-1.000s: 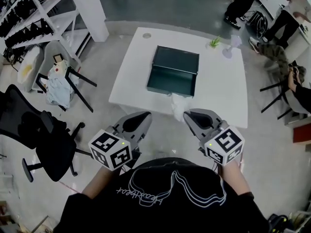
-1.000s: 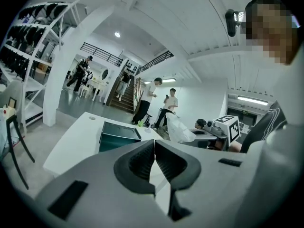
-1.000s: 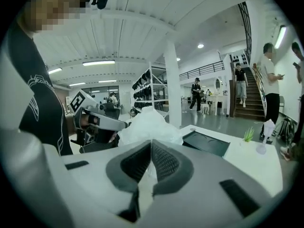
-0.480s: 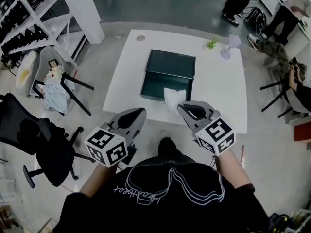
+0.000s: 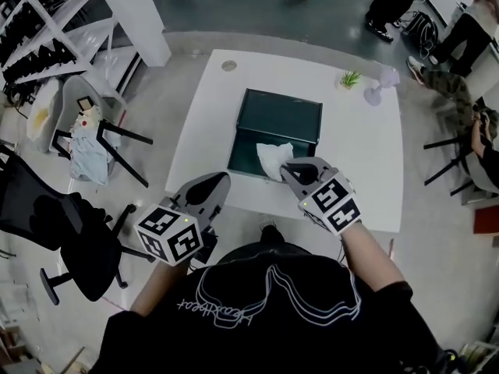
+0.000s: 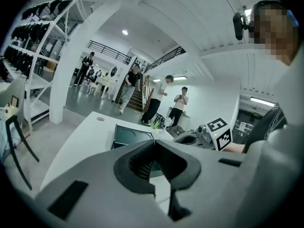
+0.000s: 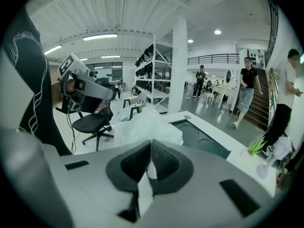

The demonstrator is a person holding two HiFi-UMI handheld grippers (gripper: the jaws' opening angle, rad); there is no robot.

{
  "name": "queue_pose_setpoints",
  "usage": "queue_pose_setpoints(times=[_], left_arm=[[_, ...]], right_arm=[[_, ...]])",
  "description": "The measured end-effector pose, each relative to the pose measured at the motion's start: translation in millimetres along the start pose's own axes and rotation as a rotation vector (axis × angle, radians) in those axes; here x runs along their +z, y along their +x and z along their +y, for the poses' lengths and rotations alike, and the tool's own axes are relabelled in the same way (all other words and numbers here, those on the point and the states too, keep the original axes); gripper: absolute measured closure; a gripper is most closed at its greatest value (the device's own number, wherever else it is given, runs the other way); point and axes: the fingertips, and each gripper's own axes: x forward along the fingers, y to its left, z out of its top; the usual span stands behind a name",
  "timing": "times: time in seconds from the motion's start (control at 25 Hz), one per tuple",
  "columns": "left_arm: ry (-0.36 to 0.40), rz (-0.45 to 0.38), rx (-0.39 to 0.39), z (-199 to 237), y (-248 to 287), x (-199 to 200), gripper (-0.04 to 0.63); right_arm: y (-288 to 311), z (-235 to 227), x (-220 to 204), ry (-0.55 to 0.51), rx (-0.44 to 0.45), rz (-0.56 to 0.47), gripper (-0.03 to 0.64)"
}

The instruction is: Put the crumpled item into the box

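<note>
The crumpled white item [image 5: 274, 160] hangs from my right gripper [image 5: 286, 167], which is shut on it, over the near right corner of the open dark green box [image 5: 274, 131] on the white table [image 5: 366, 154]. In the right gripper view the crumpled item [image 7: 147, 126] bulges beyond the closed jaws, with the box [image 7: 202, 136] behind it. My left gripper [image 5: 221, 181] is shut and empty, held short of the table's near edge. The left gripper view shows its tips met [image 6: 154, 141], the box [image 6: 130, 137] ahead and the right gripper [image 6: 209, 136] to its right.
A small green plant [image 5: 350, 78] and a pale purple object [image 5: 380, 86] stand at the table's far right. A black office chair [image 5: 54, 224] and a tipped chair with clutter [image 5: 93, 135] are on the left. White shelving [image 5: 54, 29] lines the far left. People stand at the back right.
My right gripper has carried the crumpled item forward from the table's near edge to above the box's near corner. The left gripper has barely shifted.
</note>
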Motion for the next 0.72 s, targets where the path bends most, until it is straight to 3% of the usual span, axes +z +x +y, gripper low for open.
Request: queue_pose_setpoints(times=[0.72], left_arm=[[-0.049, -0.003, 0.043, 33.0, 13.8, 1.6, 0.589]], right_arm=[[100.1, -25.3, -79.0, -0.113, 0.058, 0.395, 0.609]])
